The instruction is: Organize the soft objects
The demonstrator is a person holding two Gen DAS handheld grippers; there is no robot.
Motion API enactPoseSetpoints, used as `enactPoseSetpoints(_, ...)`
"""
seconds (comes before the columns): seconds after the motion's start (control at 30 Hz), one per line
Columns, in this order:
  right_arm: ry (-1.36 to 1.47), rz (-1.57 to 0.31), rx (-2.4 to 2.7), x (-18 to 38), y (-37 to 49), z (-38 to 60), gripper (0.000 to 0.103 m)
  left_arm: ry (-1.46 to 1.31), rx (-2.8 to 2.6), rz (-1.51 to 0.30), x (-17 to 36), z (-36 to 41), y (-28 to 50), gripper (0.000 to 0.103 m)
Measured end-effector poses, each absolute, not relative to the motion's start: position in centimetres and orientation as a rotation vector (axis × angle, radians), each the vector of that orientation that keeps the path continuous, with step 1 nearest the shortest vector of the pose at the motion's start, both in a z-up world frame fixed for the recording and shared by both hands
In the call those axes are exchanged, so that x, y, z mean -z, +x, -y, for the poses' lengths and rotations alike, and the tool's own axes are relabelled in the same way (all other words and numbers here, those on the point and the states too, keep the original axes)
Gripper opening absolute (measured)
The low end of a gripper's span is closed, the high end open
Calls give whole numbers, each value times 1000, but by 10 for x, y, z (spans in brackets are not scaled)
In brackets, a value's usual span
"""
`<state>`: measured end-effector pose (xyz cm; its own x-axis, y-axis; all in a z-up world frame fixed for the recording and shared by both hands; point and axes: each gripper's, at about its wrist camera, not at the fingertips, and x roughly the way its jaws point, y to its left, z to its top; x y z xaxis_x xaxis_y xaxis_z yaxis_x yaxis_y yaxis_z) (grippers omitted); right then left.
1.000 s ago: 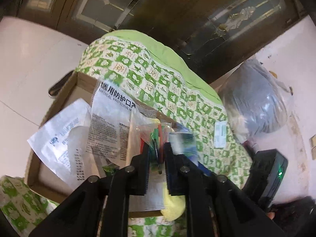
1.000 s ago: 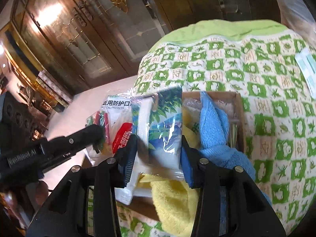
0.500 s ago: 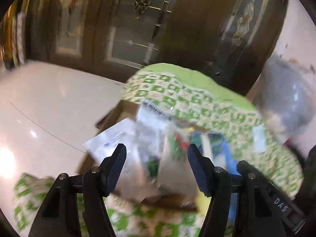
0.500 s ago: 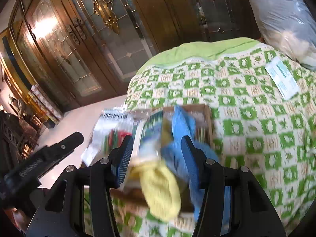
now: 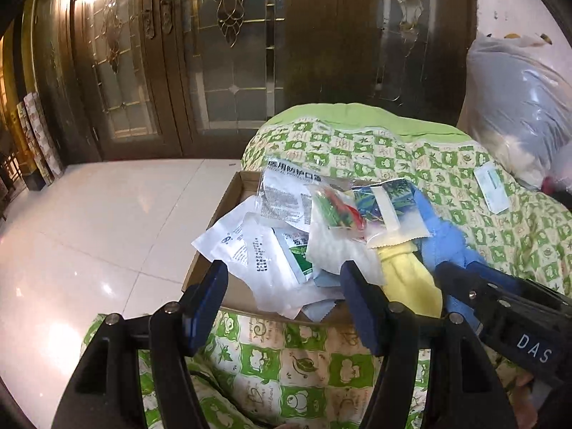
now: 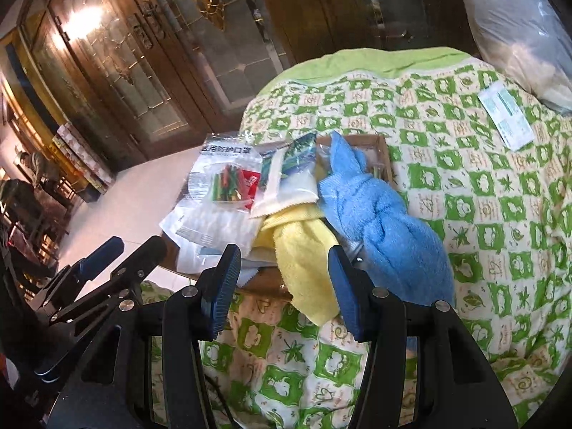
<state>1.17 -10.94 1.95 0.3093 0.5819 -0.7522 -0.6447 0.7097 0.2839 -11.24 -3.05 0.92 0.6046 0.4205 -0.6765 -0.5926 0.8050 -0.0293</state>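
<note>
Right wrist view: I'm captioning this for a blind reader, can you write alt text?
The open right gripper hovers empty before a cardboard box on a green checked quilt, stuffed with a blue towel, yellow cloth and plastic packets. The left gripper shows lower left.

You're in a home: a green-patterned quilt (image 6: 464,193), glossy tiled floor (image 5: 89,221), and dark leaded-glass wooden doors (image 5: 221,53).

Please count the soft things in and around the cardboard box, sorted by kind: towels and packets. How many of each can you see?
Towels: 2, a yellow towel and a blue towel.
Packets in the box: at least 5; the pile overlaps, so more may be hidden.
Packets apart on the blanket: 1.
Total: at least 8.
</note>
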Motion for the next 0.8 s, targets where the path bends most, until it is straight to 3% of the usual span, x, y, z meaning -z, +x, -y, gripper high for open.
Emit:
enactPoseSetpoints(0.1,-93,-960,-803,-15,16,109,51,-258,-618,-724,-6,31,-112,73)
enactPoseSetpoints(0.8,-113,-1038,-784,-1,24,104,51,-227,-628,-746,-3,32,-110,74)
